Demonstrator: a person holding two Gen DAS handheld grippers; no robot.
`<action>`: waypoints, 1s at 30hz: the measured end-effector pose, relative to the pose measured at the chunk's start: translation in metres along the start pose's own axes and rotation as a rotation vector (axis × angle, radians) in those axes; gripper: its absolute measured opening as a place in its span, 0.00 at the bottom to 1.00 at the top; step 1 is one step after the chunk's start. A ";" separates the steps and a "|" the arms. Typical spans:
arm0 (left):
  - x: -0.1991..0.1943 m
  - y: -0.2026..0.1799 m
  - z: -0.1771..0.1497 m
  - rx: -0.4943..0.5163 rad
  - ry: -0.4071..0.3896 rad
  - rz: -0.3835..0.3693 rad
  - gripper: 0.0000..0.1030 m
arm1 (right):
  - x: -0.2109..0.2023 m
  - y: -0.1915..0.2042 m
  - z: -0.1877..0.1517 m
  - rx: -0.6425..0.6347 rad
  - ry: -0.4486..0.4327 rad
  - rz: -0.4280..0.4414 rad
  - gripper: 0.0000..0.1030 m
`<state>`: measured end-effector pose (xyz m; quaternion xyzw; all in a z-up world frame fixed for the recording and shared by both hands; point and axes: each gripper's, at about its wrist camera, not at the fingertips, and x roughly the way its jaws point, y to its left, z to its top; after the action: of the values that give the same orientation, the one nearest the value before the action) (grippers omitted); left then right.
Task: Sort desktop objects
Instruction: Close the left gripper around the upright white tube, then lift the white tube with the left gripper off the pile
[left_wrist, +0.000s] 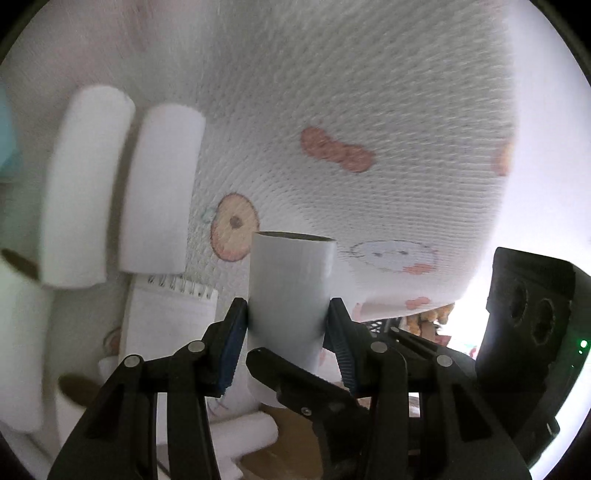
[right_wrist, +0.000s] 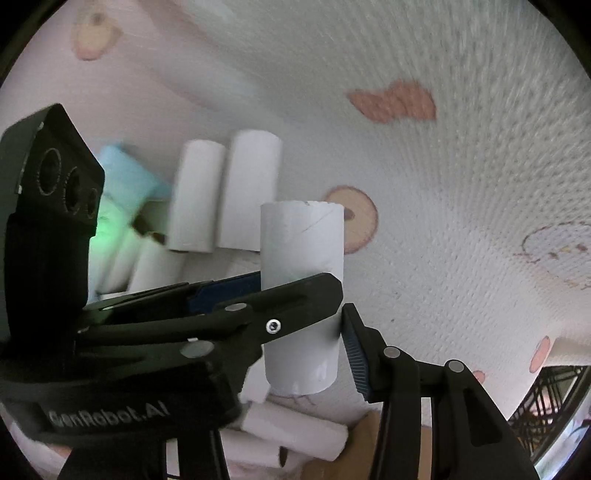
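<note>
A white paper roll (left_wrist: 290, 291) stands upright between the fingers of my left gripper (left_wrist: 286, 317), which is shut on it. The same roll (right_wrist: 303, 266) shows in the right wrist view, with my left gripper crossing it from the left. My right gripper (right_wrist: 306, 332) is around the roll's lower part; its right pad (right_wrist: 352, 343) touches the roll, and its left finger is hidden behind the left gripper. Two more white rolls (left_wrist: 122, 192) lie side by side on the patterned cloth (left_wrist: 369, 92); they also show in the right wrist view (right_wrist: 225, 192).
A spiral notepad (left_wrist: 170, 325) lies left of the held roll. More white rolls (right_wrist: 295, 432) lie low in the right wrist view beside a brown cardboard surface (right_wrist: 369, 450). A pale blue object (right_wrist: 125, 177) lies at left. A black wire basket (right_wrist: 554, 398) is at lower right.
</note>
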<state>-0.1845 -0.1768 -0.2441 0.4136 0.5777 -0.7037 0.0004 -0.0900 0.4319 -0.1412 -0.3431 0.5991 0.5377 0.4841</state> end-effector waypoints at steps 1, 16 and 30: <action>-0.007 -0.002 -0.003 0.013 -0.005 -0.007 0.47 | -0.005 0.005 -0.002 0.000 -0.010 0.008 0.43; -0.130 -0.015 -0.064 0.245 -0.199 0.141 0.47 | -0.054 0.052 -0.083 -0.137 -0.124 0.075 0.45; -0.165 -0.024 -0.127 0.275 -0.272 0.136 0.47 | -0.076 0.077 -0.137 -0.229 -0.169 0.100 0.45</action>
<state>-0.0134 -0.1439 -0.1268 0.3490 0.4416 -0.8236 0.0693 -0.1677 0.3039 -0.0515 -0.3192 0.5072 0.6529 0.4633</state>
